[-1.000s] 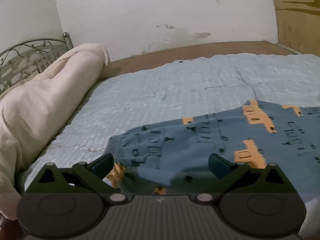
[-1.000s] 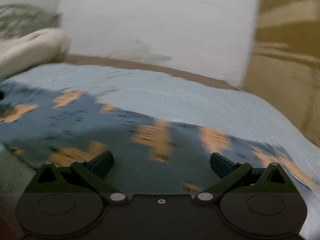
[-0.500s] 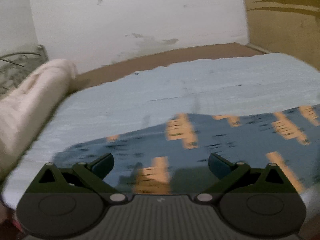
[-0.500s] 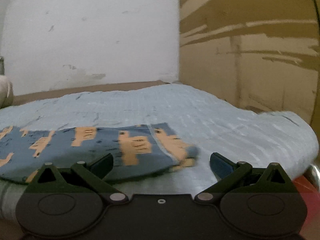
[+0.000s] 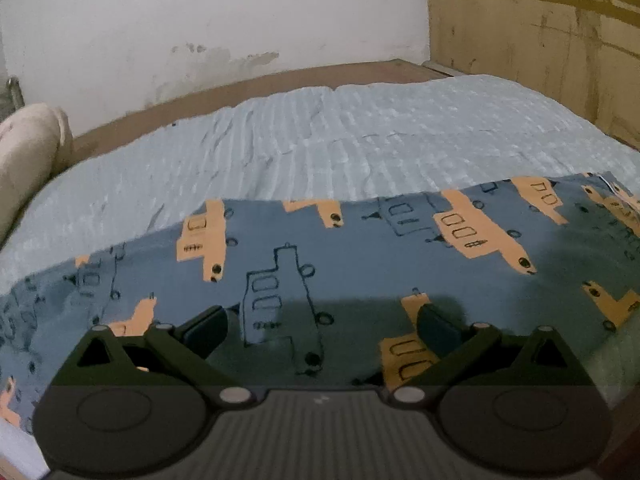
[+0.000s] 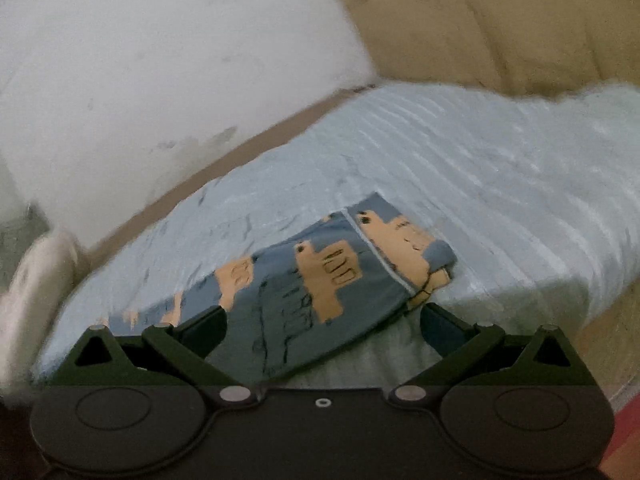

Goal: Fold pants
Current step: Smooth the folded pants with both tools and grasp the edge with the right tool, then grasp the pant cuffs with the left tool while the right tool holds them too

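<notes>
A bed fills most of the room in front of me, covered by a pale blue ribbed bedspread (image 5: 360,136) that runs back to a brown wooden frame edge (image 5: 256,84) and a stained white wall (image 5: 224,16). To the right stands a tan wooden panel (image 5: 536,36), scuffed and streaked. At the far left, a rolled cream blanket (image 5: 24,148) lies along the side of the bed.

The pants (image 5: 320,256) lie flat along the near edge of the bedspread, stretched left to right. They are blue with orange and outlined truck shapes. Seen from the right wrist camera, which is tilted and somewhat blurred, one end of the pants (image 6: 340,272) finishes in a seamed band near the right part of the bed, with a bit of the fabric curled at the corner.

The left gripper (image 5: 322,324) hovers low over the middle stretch of the pants, its jaws spread wide with nothing between them. The right gripper (image 6: 324,320) hangs over the near edge at the banded end, its jaws likewise spread apart and grasping nothing; cloth shows between the fingers, but neither pad presses on it.
</notes>
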Tool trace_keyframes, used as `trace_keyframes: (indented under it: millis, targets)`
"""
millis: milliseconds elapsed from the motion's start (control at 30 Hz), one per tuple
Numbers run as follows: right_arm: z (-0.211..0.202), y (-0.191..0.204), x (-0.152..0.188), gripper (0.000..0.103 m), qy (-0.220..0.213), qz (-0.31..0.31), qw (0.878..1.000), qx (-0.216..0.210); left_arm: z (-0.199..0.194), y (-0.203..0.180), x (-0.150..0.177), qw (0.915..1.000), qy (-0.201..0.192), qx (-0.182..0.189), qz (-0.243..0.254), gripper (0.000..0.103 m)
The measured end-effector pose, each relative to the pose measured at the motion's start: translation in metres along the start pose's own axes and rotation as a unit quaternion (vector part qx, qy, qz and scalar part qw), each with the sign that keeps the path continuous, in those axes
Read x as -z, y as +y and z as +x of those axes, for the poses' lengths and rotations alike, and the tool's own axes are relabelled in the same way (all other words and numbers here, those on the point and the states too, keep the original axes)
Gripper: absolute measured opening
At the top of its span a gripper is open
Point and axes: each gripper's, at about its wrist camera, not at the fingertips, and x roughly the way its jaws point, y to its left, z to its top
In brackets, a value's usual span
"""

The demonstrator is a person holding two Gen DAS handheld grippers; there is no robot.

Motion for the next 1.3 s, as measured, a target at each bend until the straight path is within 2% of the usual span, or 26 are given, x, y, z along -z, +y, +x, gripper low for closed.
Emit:
trace_keyframes:
  millis: [67, 167, 200, 300, 400, 467, 567, 667, 733, 833, 933, 1000, 1100, 1167, 1300]
  targets:
    - [0.003, -0.011, -0.005, 0.102, -0.009, 0.074, 0.997, -0.005, -0.001, 0.005, 0.0, 0.9999, 0.008, 0.006, -0.014, 0.102]
    - [0.005, -0.025, -0.006, 0.102, -0.034, 0.171, 0.985, -0.016, -0.001, 0.013, -0.002, 0.9996, 0.015, 0.01, -0.022, 0.102]
    - [0.004, -0.026, -0.006, 0.101, -0.044, 0.187, 0.981, -0.017, -0.001, 0.016, -0.004, 0.9995, 0.016, 0.01, -0.025, 0.102]
    - [0.002, -0.023, -0.003, 0.09, -0.063, 0.203, 0.977, -0.001, -0.003, 0.025, -0.006, 0.9988, 0.019, 0.009, -0.044, 0.102]
    - [0.002, -0.023, -0.001, 0.074, -0.074, 0.211, 0.974, 0.024, -0.007, 0.036, -0.007, 0.9977, 0.02, 0.014, -0.064, 0.102]
    - [0.003, -0.024, -0.003, 0.052, -0.079, 0.217, 0.972, 0.042, -0.008, 0.042, -0.008, 0.997, 0.019, 0.014, -0.074, 0.102]
    - [0.005, -0.026, -0.003, 0.031, -0.088, 0.214, 0.97, 0.074, -0.012, 0.052, -0.01, 0.9957, 0.018, 0.016, -0.09, 0.102]
    - [0.01, -0.013, -0.004, 0.019, -0.093, 0.157, 0.977, 0.109, -0.01, 0.062, -0.011, 0.9945, 0.027, 0.018, -0.1, 0.102]
    - [0.013, 0.006, -0.005, 0.017, -0.095, 0.095, 0.983, 0.124, -0.008, 0.068, -0.012, 0.9939, 0.038, 0.018, -0.102, 0.102]
    - [0.013, 0.038, -0.004, 0.016, -0.103, 0.004, 0.987, 0.125, -0.004, 0.08, -0.013, 0.991, 0.039, 0.025, -0.125, 0.102]
    - [0.013, 0.076, 0.0, 0.015, -0.112, -0.088, 0.984, 0.11, -0.005, 0.098, -0.017, 0.9838, 0.034, 0.066, -0.163, 0.102]
    - [0.015, 0.102, 0.005, 0.015, -0.114, -0.144, 0.979, 0.094, -0.005, 0.108, -0.019, 0.9756, 0.034, 0.098, -0.194, 0.102]
    - [0.019, 0.136, 0.018, 0.015, -0.094, -0.19, 0.975, 0.064, -0.006, 0.113, -0.021, 0.9653, 0.037, 0.129, -0.224, 0.102]
    - [0.021, 0.156, 0.032, 0.015, -0.08, -0.214, 0.972, 0.045, -0.007, 0.112, -0.021, 0.9627, 0.036, 0.143, -0.226, 0.102]
    - [0.024, 0.185, 0.065, 0.015, -0.043, -0.24, 0.97, 0.012, -0.009, 0.102, -0.021, 0.963, 0.038, 0.16, -0.214, 0.102]
